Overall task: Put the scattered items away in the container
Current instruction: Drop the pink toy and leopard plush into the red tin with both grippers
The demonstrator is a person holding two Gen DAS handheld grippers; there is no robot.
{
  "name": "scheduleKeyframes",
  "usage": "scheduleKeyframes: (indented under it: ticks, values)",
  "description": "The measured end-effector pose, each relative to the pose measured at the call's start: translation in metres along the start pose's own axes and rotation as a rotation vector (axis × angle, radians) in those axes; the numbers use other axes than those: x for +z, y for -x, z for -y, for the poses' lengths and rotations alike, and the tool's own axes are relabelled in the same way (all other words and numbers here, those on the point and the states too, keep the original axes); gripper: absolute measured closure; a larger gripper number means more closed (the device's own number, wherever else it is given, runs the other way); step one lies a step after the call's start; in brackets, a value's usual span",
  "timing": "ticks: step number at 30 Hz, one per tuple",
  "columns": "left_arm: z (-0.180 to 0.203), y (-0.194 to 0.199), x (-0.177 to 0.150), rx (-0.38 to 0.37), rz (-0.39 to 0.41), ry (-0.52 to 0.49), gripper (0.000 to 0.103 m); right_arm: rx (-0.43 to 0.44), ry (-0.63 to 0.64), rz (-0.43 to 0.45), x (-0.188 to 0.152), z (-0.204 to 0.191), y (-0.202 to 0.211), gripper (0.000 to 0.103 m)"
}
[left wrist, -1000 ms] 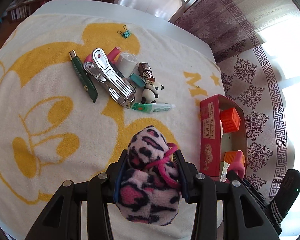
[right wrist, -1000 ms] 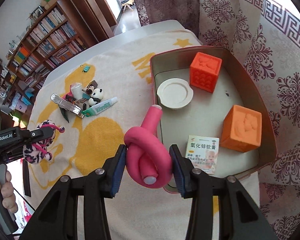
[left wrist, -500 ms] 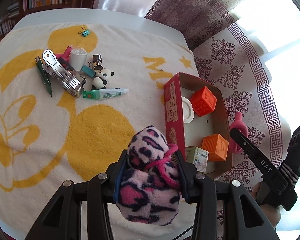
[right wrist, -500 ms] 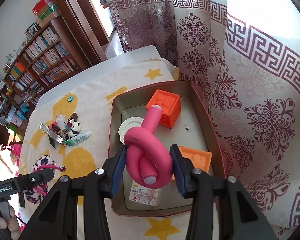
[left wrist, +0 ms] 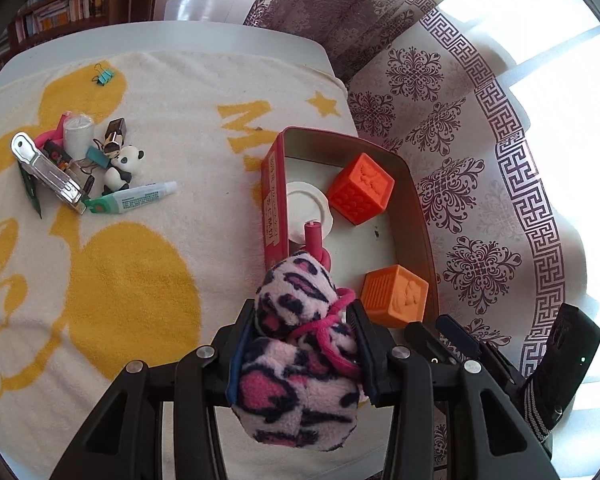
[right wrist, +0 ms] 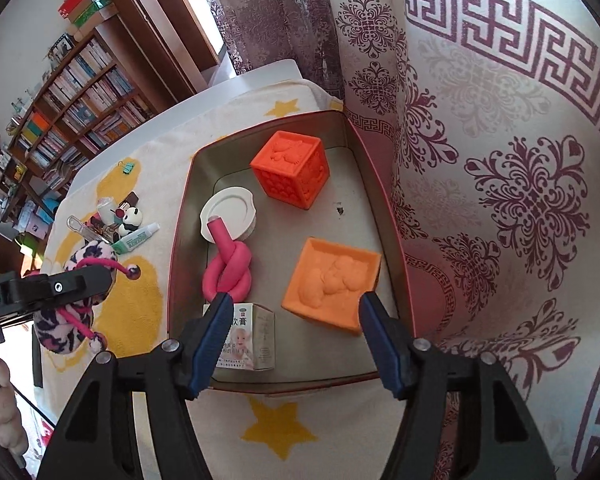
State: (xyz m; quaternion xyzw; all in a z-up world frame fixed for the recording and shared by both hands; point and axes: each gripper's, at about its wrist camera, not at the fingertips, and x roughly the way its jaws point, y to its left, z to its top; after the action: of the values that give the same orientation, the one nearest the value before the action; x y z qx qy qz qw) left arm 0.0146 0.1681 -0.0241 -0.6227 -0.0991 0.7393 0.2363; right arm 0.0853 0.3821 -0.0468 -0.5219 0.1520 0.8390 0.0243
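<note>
The right gripper (right wrist: 292, 338) hangs over the tin (right wrist: 380, 184) at the bench's curtain-side edge, its jaws opening with nothing between them; the pink knot (right wrist: 230, 268) lies on the tin floor by the white lid (right wrist: 230, 214). The left gripper (left wrist: 300, 354) has its jaws clamped on the plush pouch (left wrist: 300, 344), poised at the tin's near wall. To drop it well, I would carry it past that wall to the bare patch between the two cubes (right wrist: 290, 168) before letting go, and keep the right gripper out of the way. The carton (right wrist: 246, 336) is partly hidden behind a right jaw. The pile (left wrist: 80, 164) toward the far left corner overlaps too much to sort every piece out.
</note>
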Motion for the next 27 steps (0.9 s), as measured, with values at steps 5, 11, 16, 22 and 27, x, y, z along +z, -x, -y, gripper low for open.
scheduleKeyframes:
  ticks: [5, 11, 16, 22, 27]
  values:
    - [0.035, -0.01, 0.017, -0.013, 0.001, -0.064, 0.057, -0.024, 0.035, 0.012, -0.014, 0.005, 0.011, 0.034]
    - [0.067, -0.016, 0.038, -0.037, 0.009, -0.076, 0.03, -0.026, 0.053, 0.013, -0.022, 0.008, 0.018, 0.034]
    - [0.069, -0.016, 0.037, -0.033, 0.011, -0.079, 0.026, -0.018, 0.046, 0.003, -0.025, 0.01, 0.017, 0.034]
    - [0.039, -0.02, 0.026, 0.002, -0.016, 0.001, 0.026, -0.001, 0.046, -0.005, -0.024, 0.006, 0.013, 0.034]
    - [0.012, -0.013, 0.017, 0.02, -0.009, 0.05, 0.026, 0.012, 0.077, -0.016, -0.025, -0.009, 0.008, 0.034]
